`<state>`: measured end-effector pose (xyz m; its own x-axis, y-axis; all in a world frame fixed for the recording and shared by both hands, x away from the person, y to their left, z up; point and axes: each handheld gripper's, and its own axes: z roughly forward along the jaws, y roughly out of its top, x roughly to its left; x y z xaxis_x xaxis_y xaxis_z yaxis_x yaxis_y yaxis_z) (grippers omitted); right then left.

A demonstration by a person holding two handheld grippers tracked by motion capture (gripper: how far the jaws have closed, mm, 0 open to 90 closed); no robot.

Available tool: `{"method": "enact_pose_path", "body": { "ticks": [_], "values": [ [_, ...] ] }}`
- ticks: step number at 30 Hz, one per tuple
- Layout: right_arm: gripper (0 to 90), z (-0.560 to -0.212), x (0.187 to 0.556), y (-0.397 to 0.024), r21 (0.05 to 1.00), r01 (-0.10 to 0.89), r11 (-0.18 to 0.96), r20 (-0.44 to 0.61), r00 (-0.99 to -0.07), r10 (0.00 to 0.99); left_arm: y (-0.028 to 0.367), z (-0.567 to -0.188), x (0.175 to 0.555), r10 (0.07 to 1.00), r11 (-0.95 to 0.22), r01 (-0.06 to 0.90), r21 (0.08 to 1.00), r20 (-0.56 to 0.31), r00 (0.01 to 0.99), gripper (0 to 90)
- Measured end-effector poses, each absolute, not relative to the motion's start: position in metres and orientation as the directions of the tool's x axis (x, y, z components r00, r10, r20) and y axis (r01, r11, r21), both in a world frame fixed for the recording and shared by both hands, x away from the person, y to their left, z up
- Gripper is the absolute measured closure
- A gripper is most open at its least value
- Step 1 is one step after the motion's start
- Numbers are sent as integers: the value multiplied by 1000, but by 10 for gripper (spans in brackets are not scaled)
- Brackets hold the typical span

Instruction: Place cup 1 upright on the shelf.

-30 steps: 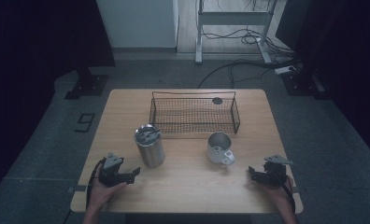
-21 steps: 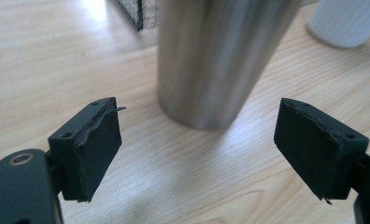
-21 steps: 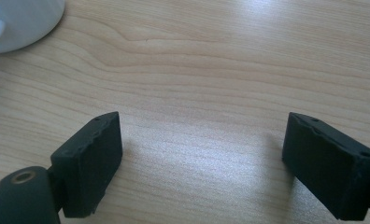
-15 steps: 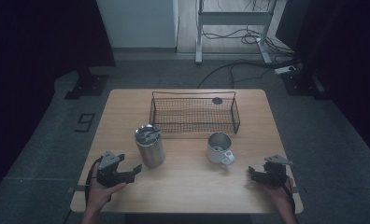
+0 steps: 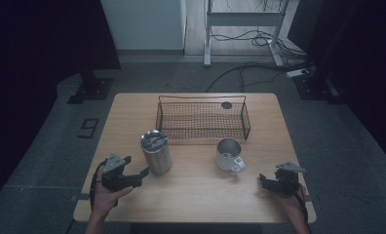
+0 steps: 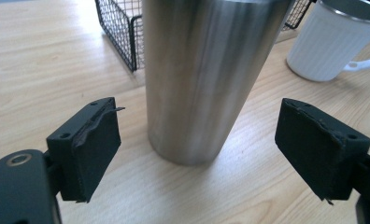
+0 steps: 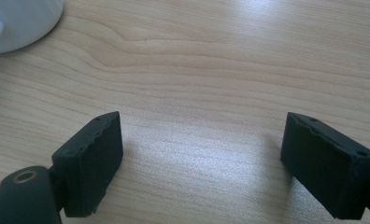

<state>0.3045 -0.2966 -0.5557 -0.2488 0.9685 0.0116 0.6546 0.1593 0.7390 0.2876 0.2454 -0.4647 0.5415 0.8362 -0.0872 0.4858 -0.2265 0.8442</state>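
Steel tumbler (image 6: 206,79) just ahead of spread left claw (image 6: 197,154), untouched, bare tabletop (image 6: 43,65) alongside.

Brushed silver steel tumbler (image 5: 156,152) showing vertical streaks of light and shadow, white ribbed mug (image 5: 229,155) to its right with a grey metallic rim, black wire mesh basket (image 5: 202,118) at the far side, pale wood-grain table (image 5: 191,195), matte black pads on both the left gripper (image 5: 143,172) and right gripper (image 5: 262,180)
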Motion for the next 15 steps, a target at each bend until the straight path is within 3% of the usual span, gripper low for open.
{"method": "enact_pose_path", "body": {
  "ticks": [15],
  "values": [
    [133,-556,304,-297,739,655,160,11,-249,968,229,-457,306,836,-226,499,837,-96,540,13]
  ]
}}
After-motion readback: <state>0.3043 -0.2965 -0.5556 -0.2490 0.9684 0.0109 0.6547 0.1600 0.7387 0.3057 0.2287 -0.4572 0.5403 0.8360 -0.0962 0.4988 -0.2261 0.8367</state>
